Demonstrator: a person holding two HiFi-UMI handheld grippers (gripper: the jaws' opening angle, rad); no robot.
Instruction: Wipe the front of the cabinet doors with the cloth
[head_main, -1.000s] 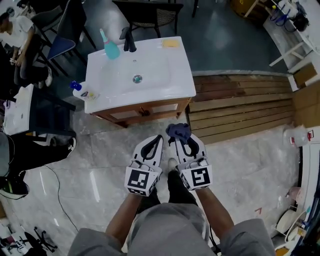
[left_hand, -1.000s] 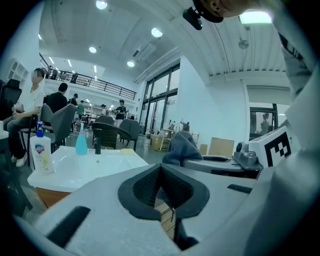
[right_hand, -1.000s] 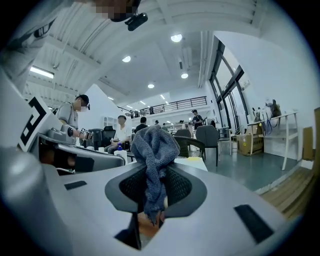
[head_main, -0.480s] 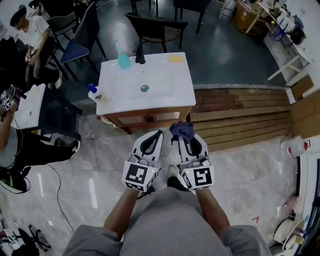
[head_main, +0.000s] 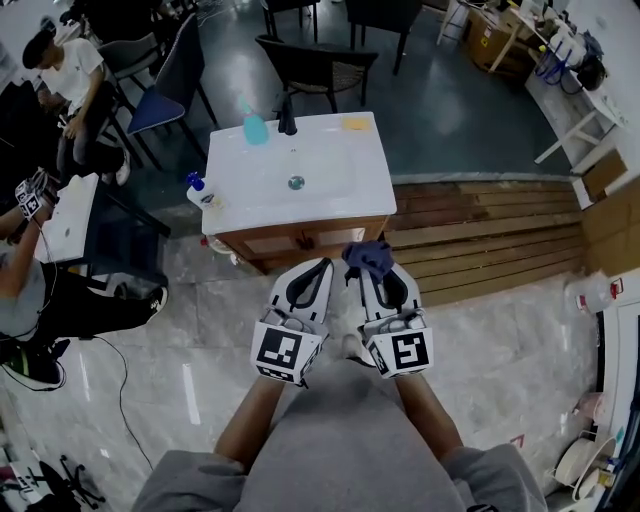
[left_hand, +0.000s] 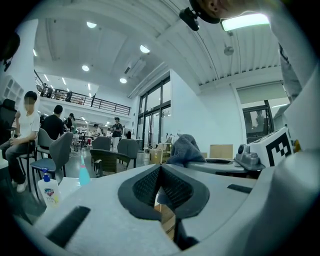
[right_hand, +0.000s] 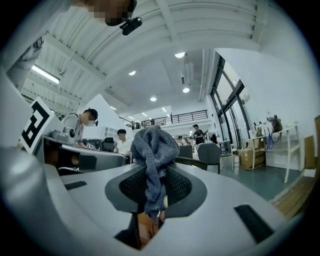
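Chairs and a seated person (head_main: 68, 72) filled the far left of the head view. On the left rim of the white vanity top stood a pump bottle (head_main: 197, 189) with a blue cap and a white body; what it held could not be told. Further along the back edge stood a pale teal bottle (head_main: 254, 127), and just beside it the black tap (head_main: 287, 115). The basin (head_main: 262, 180) was sunk into the top and showed only its round drain (head_main: 296, 182) at the middle. A small yellow pad (head_main: 355, 123) lay flat on the back right corner of the top.

Below the top ran the wooden cabinet doors (head_main: 290, 238), facing the person. The left gripper (head_main: 321, 268) was held in front of them with its jaws pressed together at the tips and nothing caught between them. The right gripper (head_main: 368, 277) was just beside it, jaws clamped on the cloth (head_main: 368, 257), a dark blue-grey knit rag bunched above the tips, with one tail hanging down between the pads (right_hand: 176, 187). From above, the cloth overlapped the cabinet's lower right corner, but whether it touched the wood could not be told. Wooden decking (head_main: 490, 232) lay on the floor to the right.
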